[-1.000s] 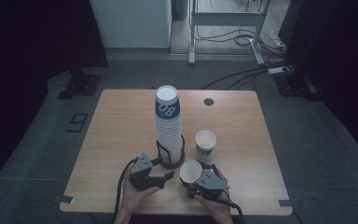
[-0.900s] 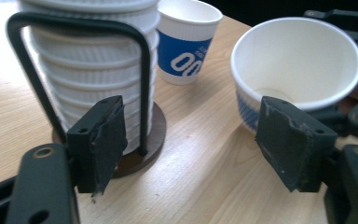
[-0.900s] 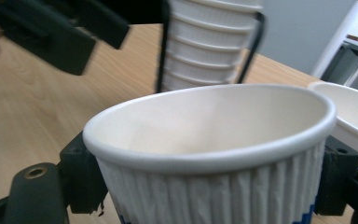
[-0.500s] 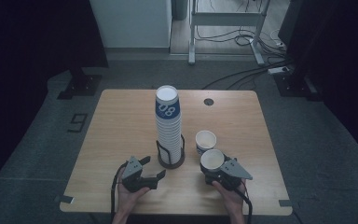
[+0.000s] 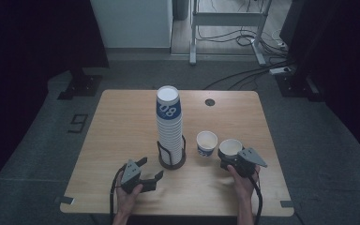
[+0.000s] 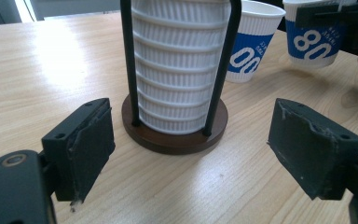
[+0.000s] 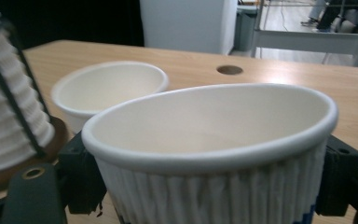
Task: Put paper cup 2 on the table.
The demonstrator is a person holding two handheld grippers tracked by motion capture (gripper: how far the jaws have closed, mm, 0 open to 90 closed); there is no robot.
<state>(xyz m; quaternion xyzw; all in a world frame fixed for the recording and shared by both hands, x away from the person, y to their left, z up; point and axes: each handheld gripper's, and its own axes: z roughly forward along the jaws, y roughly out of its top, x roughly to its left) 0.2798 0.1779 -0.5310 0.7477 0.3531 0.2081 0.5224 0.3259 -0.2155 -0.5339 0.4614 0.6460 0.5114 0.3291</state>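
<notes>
right hand-held gripper [image 5: 230, 160] gripping paper cup [image 5: 229, 147], "80" label

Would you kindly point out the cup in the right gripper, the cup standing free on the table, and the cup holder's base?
held cup [image 7: 205, 163] right gripper view, ribbed wall
free-standing cup [image 5: 206, 146] high view, outer wall
holder base [image 6: 177, 140] left gripper view, front edge

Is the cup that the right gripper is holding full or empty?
Empty. The right gripper view looks into the held cup and shows bare white walls and bottom inside.
</notes>
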